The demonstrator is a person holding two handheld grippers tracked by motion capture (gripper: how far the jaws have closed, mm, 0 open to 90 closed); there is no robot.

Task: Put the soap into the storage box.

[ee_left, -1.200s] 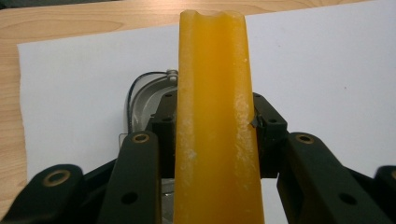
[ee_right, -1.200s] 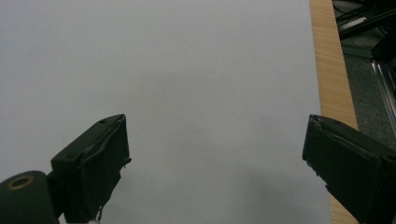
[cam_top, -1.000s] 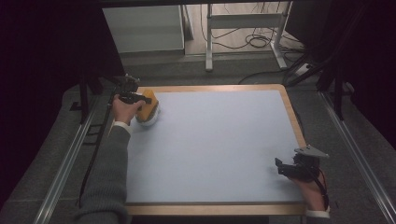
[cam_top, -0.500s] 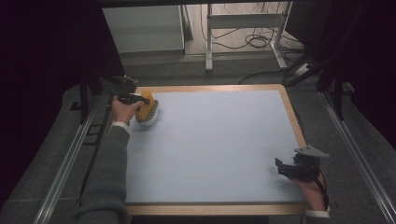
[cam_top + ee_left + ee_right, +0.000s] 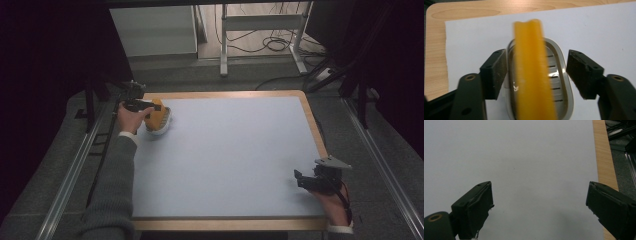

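An orange sponge-like slab (image 5: 532,75) stands on edge in a white oval holder (image 5: 564,82) with slotted walls, at the far left corner of the mat. In the high view the slab (image 5: 158,114) and holder (image 5: 160,128) sit just right of my left hand. My left gripper (image 5: 536,53) is open, one jaw on each side of the holder. The left jaw lies close against the rim and the right jaw stands apart from it. My right gripper (image 5: 301,179) rests near the mat's near right corner. It is open (image 5: 539,192), with bare mat between its jaws.
A pale blue-white mat (image 5: 230,155) covers a wooden-edged table (image 5: 312,125). Metal rails (image 5: 75,170) run along both sides of the table. A white cabinet (image 5: 152,30) and a metal frame with cables (image 5: 260,25) stand beyond the far edge.
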